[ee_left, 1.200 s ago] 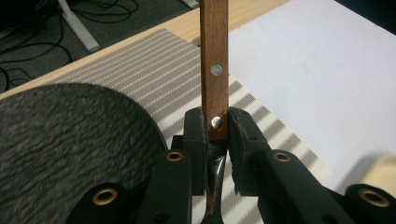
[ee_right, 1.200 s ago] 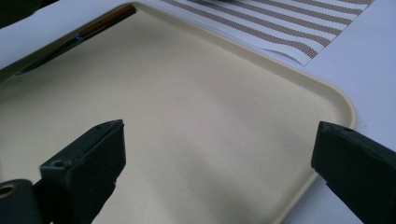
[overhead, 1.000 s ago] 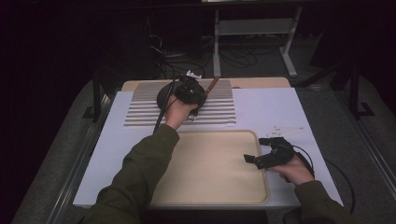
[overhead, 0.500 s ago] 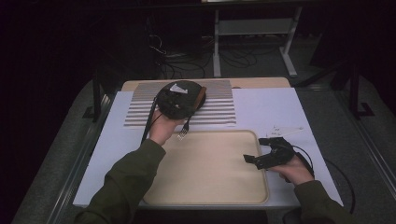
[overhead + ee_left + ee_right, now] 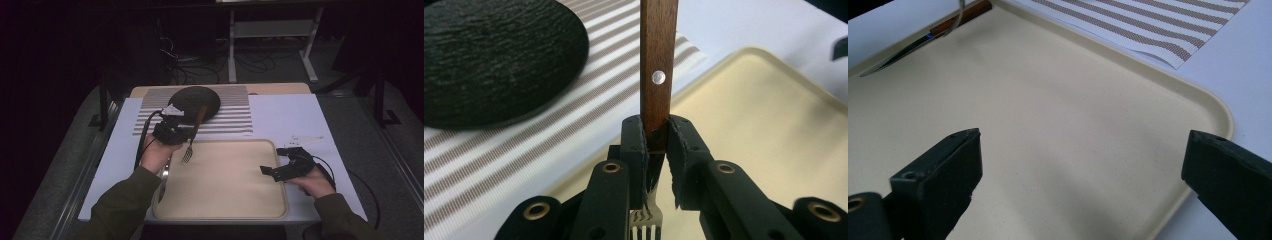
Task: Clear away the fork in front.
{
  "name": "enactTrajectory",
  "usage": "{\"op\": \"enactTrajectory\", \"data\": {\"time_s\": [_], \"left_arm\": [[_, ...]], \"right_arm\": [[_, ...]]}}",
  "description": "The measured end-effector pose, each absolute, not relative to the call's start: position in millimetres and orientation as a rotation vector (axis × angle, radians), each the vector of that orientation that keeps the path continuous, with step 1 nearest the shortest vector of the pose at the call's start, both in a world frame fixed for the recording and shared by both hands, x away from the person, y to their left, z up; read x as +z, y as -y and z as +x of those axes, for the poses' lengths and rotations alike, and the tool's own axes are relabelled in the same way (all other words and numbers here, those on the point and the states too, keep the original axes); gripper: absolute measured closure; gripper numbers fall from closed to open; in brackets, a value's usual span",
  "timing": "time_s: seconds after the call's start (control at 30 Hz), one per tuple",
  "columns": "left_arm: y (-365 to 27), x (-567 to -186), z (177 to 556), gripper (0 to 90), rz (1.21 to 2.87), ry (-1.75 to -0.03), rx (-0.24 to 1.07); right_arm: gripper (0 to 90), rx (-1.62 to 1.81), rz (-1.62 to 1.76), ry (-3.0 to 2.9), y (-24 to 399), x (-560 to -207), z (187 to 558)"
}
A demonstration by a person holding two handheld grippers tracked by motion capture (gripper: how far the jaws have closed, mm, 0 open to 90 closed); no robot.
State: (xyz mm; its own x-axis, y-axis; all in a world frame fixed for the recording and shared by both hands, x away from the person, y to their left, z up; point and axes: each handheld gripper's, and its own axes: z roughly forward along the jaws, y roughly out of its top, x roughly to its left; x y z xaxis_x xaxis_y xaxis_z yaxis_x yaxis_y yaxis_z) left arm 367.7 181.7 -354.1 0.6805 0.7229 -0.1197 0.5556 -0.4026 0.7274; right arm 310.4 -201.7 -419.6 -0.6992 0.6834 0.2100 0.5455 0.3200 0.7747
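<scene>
My left gripper (image 5: 192,134) (image 5: 656,131) is shut on a fork (image 5: 199,119) (image 5: 657,60) at the lower end of its wooden handle. The tines hang down over the far left corner of the cream tray (image 5: 225,185) (image 5: 774,115). Just beyond lies a round black plate (image 5: 197,100) (image 5: 489,60) on a striped placemat (image 5: 235,117) (image 5: 524,145). My right gripper (image 5: 272,161) (image 5: 1083,150) stands open over the tray's (image 5: 1073,100) right part, with nothing between its jaws.
A knife (image 5: 903,50) (image 5: 164,175) lies along the tray's left edge. White sheet (image 5: 290,115) covers the table under tray and placemat. A small white piece (image 5: 305,137) lies right of the tray's far corner. Desk legs and cables stand beyond the table.
My left hand has carried the fork from over the black plate back toward the person, to the tray's far left corner. The right gripper has stayed put.
</scene>
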Motion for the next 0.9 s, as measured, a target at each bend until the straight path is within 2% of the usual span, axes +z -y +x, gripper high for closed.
{"op": "enactTrajectory", "data": {"time_s": [0.5,0.9], "left_arm": [[-200,-370,324,78.3,2.129,-0.991,0.22],[-199,-383,327,78.1,2.117,-1.005,0.237]], "right_arm": [[2.6,1.324,1.141,-2.421,201,-420,311],[2.7,1.322,1.145,-2.421,201,-420,311]]}}
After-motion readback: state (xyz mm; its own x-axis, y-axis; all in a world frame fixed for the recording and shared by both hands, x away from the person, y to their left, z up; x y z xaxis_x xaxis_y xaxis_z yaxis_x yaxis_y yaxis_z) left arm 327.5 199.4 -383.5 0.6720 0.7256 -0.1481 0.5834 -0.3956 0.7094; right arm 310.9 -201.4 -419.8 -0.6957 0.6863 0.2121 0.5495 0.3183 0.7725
